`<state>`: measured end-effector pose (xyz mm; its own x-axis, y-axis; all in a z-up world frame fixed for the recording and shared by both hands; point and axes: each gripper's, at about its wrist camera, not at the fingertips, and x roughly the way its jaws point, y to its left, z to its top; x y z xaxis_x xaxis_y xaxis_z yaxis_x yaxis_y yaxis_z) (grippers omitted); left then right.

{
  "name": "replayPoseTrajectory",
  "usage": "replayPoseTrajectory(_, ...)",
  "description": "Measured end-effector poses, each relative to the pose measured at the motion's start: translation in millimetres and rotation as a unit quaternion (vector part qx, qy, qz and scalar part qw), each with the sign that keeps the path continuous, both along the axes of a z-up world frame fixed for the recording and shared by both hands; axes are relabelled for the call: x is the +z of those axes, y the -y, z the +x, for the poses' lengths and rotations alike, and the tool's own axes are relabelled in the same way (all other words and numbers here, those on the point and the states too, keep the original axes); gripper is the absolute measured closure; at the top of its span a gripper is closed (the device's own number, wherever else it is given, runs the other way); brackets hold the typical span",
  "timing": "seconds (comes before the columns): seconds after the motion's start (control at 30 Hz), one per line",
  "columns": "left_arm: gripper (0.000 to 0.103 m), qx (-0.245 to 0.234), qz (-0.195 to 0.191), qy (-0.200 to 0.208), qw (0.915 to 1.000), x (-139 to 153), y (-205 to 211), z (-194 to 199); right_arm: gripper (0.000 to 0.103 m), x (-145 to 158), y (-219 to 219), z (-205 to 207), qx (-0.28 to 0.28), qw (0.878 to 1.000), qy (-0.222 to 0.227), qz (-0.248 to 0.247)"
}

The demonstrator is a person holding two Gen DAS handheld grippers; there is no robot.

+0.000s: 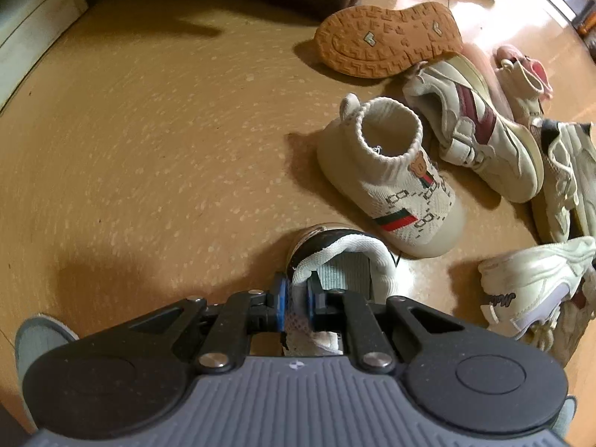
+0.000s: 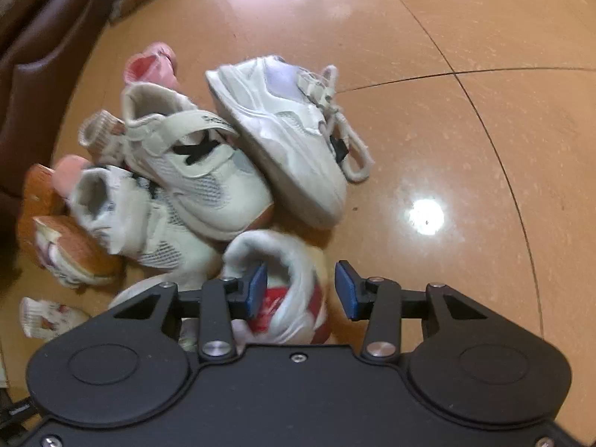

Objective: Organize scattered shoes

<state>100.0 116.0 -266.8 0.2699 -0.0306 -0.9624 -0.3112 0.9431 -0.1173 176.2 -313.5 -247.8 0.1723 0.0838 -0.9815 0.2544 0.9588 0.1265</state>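
- Pinching the padded collar of a small white sneaker with black trim (image 1: 337, 257), the left gripper (image 1: 296, 300) has its blue pads shut on the collar wall, one pad inside the opening and one outside; the shoe sits on the floor at six o'clock in the left wrist view.
- The collar looks soft and squashy, so the pinch may slip or let the shoe swing; the shoe itself is likely light, and a deeper bite toward the heel would probably hold steadier.
- At two o'clock from it stands a cream sock shoe with a bear patch (image 1: 391, 171), its knitted cuff floppy and its rubber toe firmer.
- Further out at one o'clock lie a maroon-striped strap shoe (image 1: 480, 130) and an upturned orange sole (image 1: 387, 39).
- In the right wrist view, the right gripper (image 2: 301, 290) has its jaws partly open, straddling the rim of a white and red shoe (image 2: 287, 279) at six o'clock; the pads do not look pressed on it.
- A heap of white sneakers (image 2: 193, 171) lies at ten o'clock on the glossy tan floor (image 2: 465, 149), likely slippery.
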Motion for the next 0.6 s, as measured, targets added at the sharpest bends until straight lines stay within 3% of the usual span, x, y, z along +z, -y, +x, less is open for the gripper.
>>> replayPoseTrajectory(0.1,0.093,-0.006,0.001,-0.001,1.0000,-0.6,1.4,0.8,0.061,-13.2,4.2,-0.4,0.002,1.000,-0.005,0.004)
replayPoseTrajectory(0.13,0.093,-0.009,0.001,0.000,1.0000,-0.5,1.7,0.9,0.068,-14.1,4.4,-1.3,0.005,1.000,0.000,0.007)
replayPoseTrajectory(0.17,0.093,-0.012,0.001,0.001,0.9999,-0.4,2.1,0.9,0.083,-14.3,3.5,-1.8,0.008,1.000,0.008,0.020)
replayPoseTrajectory(0.37,0.094,-0.040,0.008,0.013,0.9991,5.5,2.8,-2.7,0.087,-5.4,7.3,-13.7,-0.019,0.999,0.000,0.043)
replayPoseTrajectory(0.6,0.094,-0.078,0.029,0.036,0.9959,25.4,-13.6,-13.0,0.090,19.5,5.9,-64.4,-0.045,0.997,-0.022,0.067)
